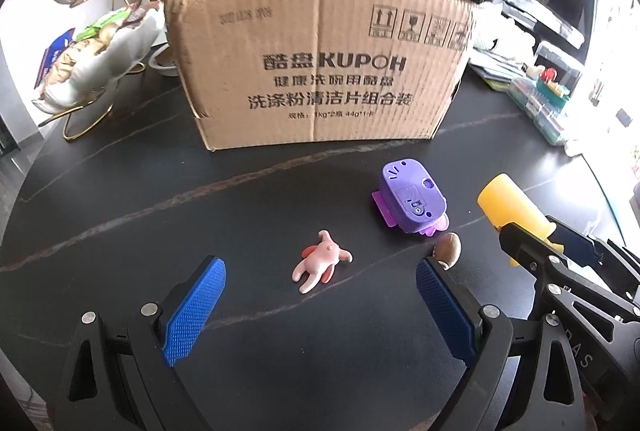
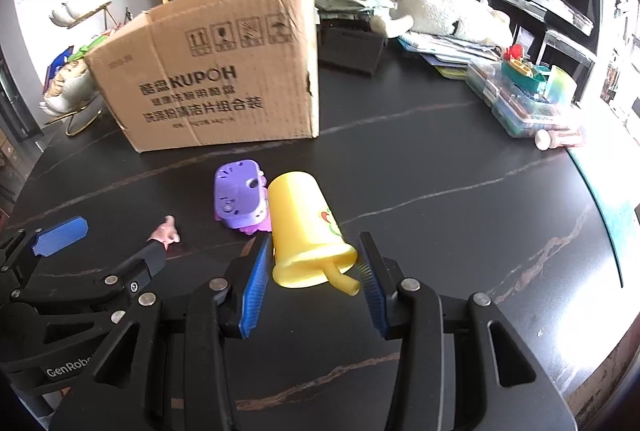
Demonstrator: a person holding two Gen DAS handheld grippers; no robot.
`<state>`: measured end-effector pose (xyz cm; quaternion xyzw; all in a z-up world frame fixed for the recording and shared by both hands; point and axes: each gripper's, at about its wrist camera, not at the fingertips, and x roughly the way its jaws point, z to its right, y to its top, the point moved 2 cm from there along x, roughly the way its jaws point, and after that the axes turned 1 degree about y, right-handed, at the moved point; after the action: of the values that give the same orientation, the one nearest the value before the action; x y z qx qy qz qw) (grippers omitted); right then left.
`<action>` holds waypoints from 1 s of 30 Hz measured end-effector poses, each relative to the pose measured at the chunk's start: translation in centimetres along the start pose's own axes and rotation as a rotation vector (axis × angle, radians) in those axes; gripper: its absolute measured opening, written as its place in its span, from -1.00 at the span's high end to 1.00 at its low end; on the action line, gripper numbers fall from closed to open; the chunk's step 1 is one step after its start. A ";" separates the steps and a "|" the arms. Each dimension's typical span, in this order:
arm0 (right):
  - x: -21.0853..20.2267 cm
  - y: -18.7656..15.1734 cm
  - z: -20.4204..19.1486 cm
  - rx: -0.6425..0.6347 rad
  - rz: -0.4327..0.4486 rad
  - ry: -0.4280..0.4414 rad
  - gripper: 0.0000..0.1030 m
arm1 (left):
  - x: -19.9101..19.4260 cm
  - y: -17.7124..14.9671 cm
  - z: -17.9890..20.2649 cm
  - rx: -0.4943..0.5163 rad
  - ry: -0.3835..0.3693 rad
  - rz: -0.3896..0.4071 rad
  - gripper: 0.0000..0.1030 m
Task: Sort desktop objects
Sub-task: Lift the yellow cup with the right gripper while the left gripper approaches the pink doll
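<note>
Cardboard box (image 1: 320, 67) blocks the far side; bare table (image 1: 160, 211) left.

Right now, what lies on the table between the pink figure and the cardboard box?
Nothing: in the left wrist view only bare dark table separates the pink figure from the cardboard box.

Dark veined table (image 1: 160, 199), cardboard box (image 1: 320, 71), purple toy (image 1: 412, 199), pink figurine (image 1: 320, 263), brown shell (image 1: 448, 249)

The left gripper (image 1: 320, 305) fills the lower frame, angled steeply downward, blue fingers (image 1: 195, 309) spread wide and empty. The right gripper (image 2: 312, 285), at lower centre of its view and tilted down likewise, has its fingers (image 2: 256, 285) clamped on a yellow cup (image 2: 304, 227).
</note>
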<state>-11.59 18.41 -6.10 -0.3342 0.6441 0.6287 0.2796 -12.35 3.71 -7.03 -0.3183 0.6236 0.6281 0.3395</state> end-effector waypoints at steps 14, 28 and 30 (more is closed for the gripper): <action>2.5 -0.1 0.5 0.004 -0.041 -0.027 0.21 | 3.1 0.5 0.5 0.031 0.006 -0.050 -0.79; 3.6 -0.3 0.3 -0.007 -0.048 -0.049 0.21 | 5.6 0.4 0.3 0.021 -0.006 -0.111 -0.55; 3.5 -0.4 0.0 -0.010 -0.044 -0.040 0.21 | 5.7 0.3 0.3 0.023 0.005 -0.092 -0.55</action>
<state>-13.44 18.16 -9.08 -0.3373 0.6275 0.6323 0.3045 -15.83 4.19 -11.59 -0.3445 0.6163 0.6037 0.3701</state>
